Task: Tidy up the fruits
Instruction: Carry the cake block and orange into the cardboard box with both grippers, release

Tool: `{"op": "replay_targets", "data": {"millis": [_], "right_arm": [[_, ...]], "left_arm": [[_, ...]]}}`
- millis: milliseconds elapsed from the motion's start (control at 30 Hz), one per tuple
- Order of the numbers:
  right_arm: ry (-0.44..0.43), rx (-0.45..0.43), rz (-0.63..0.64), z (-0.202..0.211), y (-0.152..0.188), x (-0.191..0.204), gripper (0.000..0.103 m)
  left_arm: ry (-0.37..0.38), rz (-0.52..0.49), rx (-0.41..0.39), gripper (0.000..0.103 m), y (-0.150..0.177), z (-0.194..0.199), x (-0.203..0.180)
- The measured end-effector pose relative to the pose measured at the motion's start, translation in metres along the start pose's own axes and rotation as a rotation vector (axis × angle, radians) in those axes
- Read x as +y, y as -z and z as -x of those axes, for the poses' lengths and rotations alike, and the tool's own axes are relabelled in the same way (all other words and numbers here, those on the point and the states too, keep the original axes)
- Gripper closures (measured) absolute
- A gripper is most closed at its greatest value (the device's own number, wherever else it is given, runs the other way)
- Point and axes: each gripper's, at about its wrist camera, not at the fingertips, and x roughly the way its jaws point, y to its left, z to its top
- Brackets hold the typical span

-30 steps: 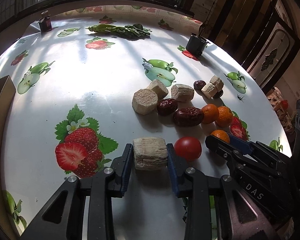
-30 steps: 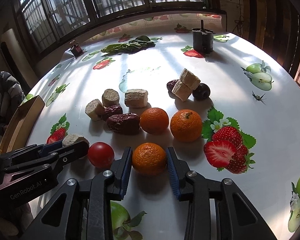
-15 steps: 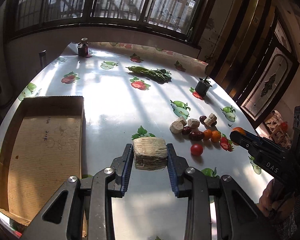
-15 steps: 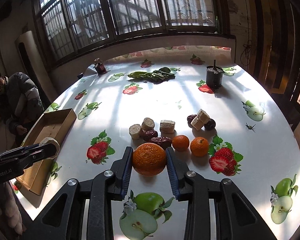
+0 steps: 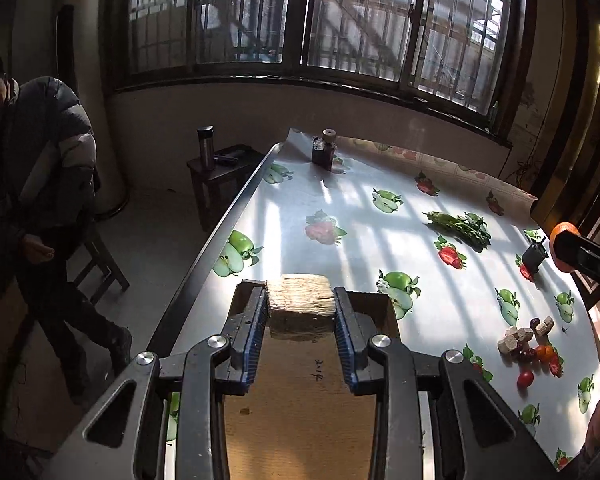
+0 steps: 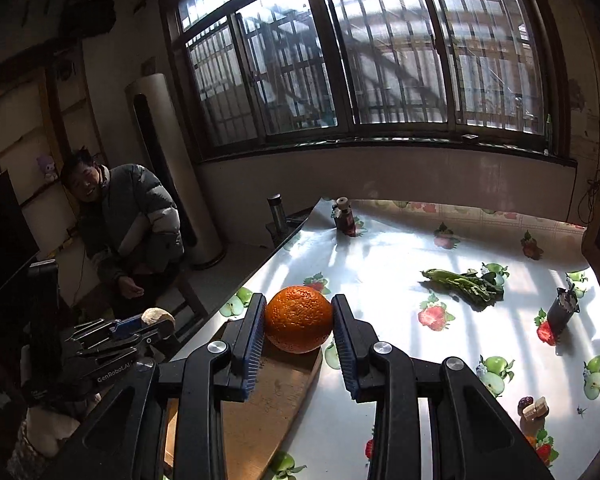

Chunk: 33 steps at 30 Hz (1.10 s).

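Note:
My left gripper (image 5: 300, 312) is shut on a beige sugarcane chunk (image 5: 300, 306) and holds it above the open cardboard box (image 5: 300, 412) at the table's left end. My right gripper (image 6: 299, 322) is shut on an orange (image 6: 299, 319), held high over the box's right edge (image 6: 272, 400). The left gripper also shows in the right wrist view (image 6: 156, 320), and the right gripper with its orange in the left wrist view (image 5: 568, 246). The other fruits (image 5: 528, 350) lie in a cluster far to the right on the table.
The table (image 5: 340, 208) has a fruit-print cloth. On it are a dark bottle (image 5: 324, 150), leafy greens (image 5: 460, 224) and a black cup (image 5: 534, 256). A person in a puffer jacket (image 6: 128, 224) sits left of the table beside a stool holding a flask (image 5: 205, 152).
Both grippers have lifted their loads off the table, risen and swung left. The sugarcane chunk and the orange now hang over the cardboard box; the fruit cluster is far off.

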Motion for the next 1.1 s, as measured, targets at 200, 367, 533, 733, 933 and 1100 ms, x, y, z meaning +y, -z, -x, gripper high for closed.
{"op": "replay_targets", "data": {"millis": [200, 367, 533, 733, 933, 1100], "right_arm": [[-0.019, 0.247, 0.023, -0.131, 0.073, 0.023, 0.067], [-0.019, 0.33, 0.031, -0.184, 0.105, 0.024, 0.067], [0.008, 0.358, 0.056, -0.217, 0.116, 0.028, 0.067], [0.048, 0.319, 0.096, -0.22, 0.113, 0.032, 0.062], [0.057, 0.244, 0.122, -0.194, 0.101, 0.038, 0.043], [0.059, 0.175, 0.108, -0.148, 0.096, 0.032, 0.043]], "left_arm": [[-0.004, 0.092, 0.154, 0.071, 0.033, -0.096, 0.024], [-0.014, 0.113, 0.224, 0.071, 0.049, -0.141, 0.025], [-0.015, 0.124, 0.247, 0.071, 0.055, -0.16, 0.023], [-0.031, 0.105, 0.225, 0.066, 0.053, -0.159, 0.017], [-0.079, 0.089, 0.156, 0.057, 0.047, -0.122, 0.008], [-0.163, 0.077, 0.057, 0.033, 0.052, -0.061, -0.007]]}}
